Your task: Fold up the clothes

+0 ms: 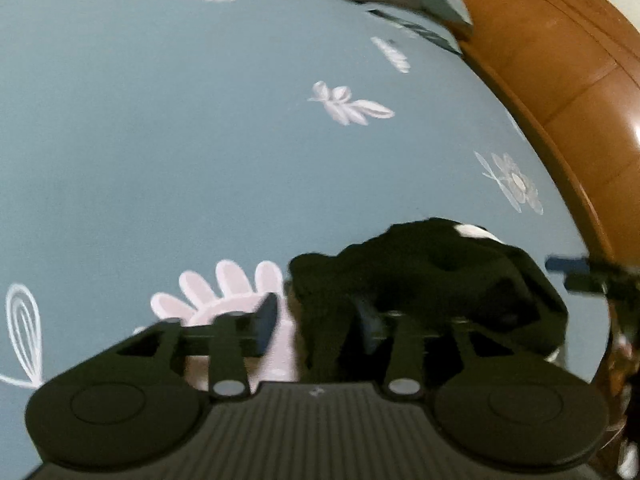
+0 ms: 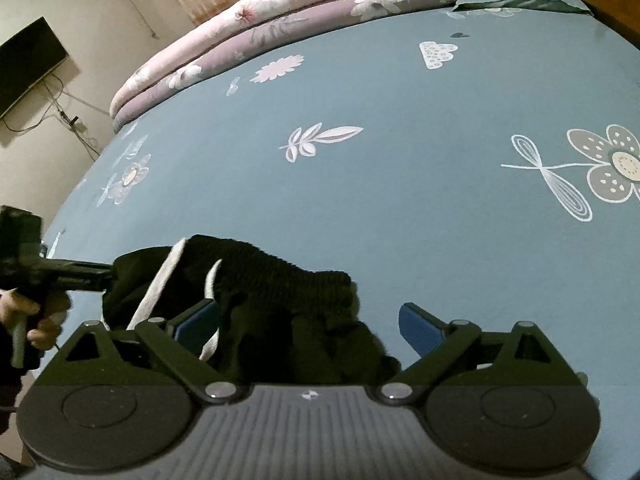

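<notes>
A black garment (image 2: pixel 280 304) with white stripes lies bunched on the blue flowered bed sheet (image 2: pixel 400 184). My left gripper (image 1: pixel 318 316) is narrowed on a fold at the garment's (image 1: pixel 432 276) edge, and black cloth fills the gap between its pads. In the right wrist view the left gripper (image 2: pixel 110 276) reaches into the bundle from the left, held by a hand (image 2: pixel 36 316). My right gripper (image 2: pixel 310 326) stands open over the near side of the bundle, its right pad above bare sheet. It also shows at the right edge of the left wrist view as the right gripper (image 1: pixel 572 274).
Folded pink and purple quilts (image 2: pixel 280 20) lie along the far side of the bed. A wooden bed frame (image 1: pixel 560 80) borders the sheet (image 1: pixel 200 140). A dark screen (image 2: pixel 28 60) with cables hangs on the wall to the left.
</notes>
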{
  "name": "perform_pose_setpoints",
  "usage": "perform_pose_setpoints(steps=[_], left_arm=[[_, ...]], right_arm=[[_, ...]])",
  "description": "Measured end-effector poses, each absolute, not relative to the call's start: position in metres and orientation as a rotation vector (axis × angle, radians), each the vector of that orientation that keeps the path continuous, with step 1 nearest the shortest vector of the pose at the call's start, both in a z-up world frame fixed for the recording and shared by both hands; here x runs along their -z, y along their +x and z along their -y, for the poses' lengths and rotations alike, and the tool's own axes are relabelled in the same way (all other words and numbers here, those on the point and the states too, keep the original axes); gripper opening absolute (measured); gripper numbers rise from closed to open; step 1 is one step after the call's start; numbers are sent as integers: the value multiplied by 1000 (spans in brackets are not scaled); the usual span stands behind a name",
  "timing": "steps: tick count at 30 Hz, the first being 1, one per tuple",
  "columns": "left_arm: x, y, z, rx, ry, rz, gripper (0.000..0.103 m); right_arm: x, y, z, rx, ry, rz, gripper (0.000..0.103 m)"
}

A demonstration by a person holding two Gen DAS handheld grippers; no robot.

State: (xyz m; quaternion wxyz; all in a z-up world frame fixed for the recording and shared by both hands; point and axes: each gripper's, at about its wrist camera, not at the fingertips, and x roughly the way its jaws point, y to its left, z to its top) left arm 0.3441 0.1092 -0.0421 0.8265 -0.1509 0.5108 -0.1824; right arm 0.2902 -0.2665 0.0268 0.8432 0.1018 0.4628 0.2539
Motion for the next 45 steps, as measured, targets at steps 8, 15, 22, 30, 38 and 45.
perform_pose_setpoints(steps=[8,15,22,30,38,45], left_arm=[[45,342,-114,533,-443,-1096,23],[39,331,-117,529,-456,-1054,33],[-7,297,-114,533,-340,-930,11],[-42,252,-99,571,-166,-854,11],[-14,206,-85,606,-51,-972,11],[-16,199,-108,587,-154,-958,11]], right_arm=[[-28,278,266,-522,218,-993,99],[-25,289,263,-556,254,-986,99],[-22,308,257,-566,273,-986,99],[-31,301,241,-649,155,-926,99],[-32,321,233,-741,97,-942,83],[-13,350,221,-918,135,-1002,88]])
